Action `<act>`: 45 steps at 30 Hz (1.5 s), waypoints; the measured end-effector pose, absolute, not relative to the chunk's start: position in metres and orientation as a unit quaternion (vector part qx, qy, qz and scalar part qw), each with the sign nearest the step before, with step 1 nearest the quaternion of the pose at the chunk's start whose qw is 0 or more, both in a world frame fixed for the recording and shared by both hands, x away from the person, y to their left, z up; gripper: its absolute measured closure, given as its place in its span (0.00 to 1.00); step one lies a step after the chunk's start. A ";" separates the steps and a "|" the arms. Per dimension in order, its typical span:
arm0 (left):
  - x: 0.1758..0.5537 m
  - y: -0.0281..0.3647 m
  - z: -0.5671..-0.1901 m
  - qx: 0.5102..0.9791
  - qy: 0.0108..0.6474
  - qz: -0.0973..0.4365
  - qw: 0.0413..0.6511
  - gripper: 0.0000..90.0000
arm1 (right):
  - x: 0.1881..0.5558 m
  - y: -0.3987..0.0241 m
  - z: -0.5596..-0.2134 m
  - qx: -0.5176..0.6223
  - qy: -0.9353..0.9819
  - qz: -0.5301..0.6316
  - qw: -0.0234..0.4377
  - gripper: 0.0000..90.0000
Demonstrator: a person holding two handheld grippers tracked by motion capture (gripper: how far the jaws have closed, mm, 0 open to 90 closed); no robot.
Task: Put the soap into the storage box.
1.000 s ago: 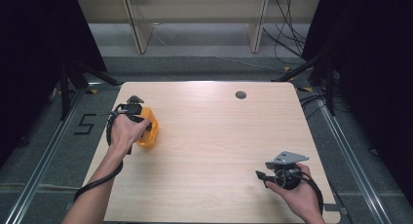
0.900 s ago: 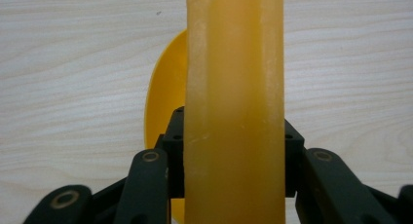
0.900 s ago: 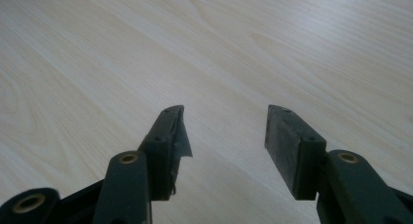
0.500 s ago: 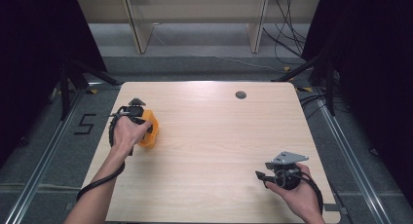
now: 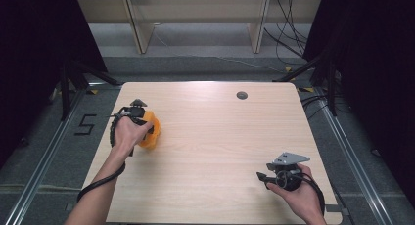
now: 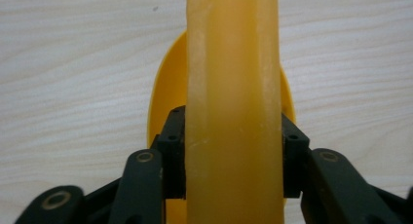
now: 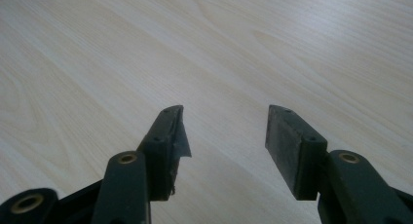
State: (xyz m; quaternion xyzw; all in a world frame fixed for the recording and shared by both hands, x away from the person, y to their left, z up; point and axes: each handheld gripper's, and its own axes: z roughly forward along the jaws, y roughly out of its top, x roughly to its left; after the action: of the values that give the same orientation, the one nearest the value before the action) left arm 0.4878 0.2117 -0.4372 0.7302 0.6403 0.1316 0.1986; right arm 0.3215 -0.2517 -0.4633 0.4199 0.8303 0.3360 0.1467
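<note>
Left gripper (image 5: 139,118) near the left edge of the light wooden table (image 5: 220,137) is where we see the pads against both sides of a yellow-orange plastic disc (image 6: 234,112) standing on edge, jaws just easing open a bit, while our right gripper (image 7: 224,131) hovers empty, jaws wide, near the front right corner.

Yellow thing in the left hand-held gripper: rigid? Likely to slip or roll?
The yellow object probably is stiff: no visible dent where the left hand-held gripper clamps it. Its glossy surface may slip. The rounded disc-like part behind suggests it could roll.
</note>
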 end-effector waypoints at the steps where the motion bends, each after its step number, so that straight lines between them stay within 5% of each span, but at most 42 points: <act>1: 0.488 0.212 -0.435 0.731 0.639 0.133 0.199 0.60 | 0.323 -0.253 -0.464 0.412 0.832 0.339 0.154 0.54; 19: 0.451 0.225 -0.409 0.735 0.604 0.178 0.253 0.48 | 0.322 -0.251 -0.464 0.421 0.830 0.336 0.145 0.52; 32: 0.385 0.232 -0.404 0.749 0.563 0.182 0.297 0.50 | 0.321 -0.250 -0.464 0.427 0.829 0.334 0.141 0.52; 45: 0.316 0.247 -0.446 0.762 0.523 0.190 0.332 0.58 | 0.323 -0.250 -0.466 0.412 0.836 0.333 0.143 0.52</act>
State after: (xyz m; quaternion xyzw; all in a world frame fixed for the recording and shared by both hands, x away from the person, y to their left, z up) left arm 0.3163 0.2465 -0.4464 0.7619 0.5228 0.1902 0.3318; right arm 0.3225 -0.2503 -0.4656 0.4116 0.8361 0.3335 0.1427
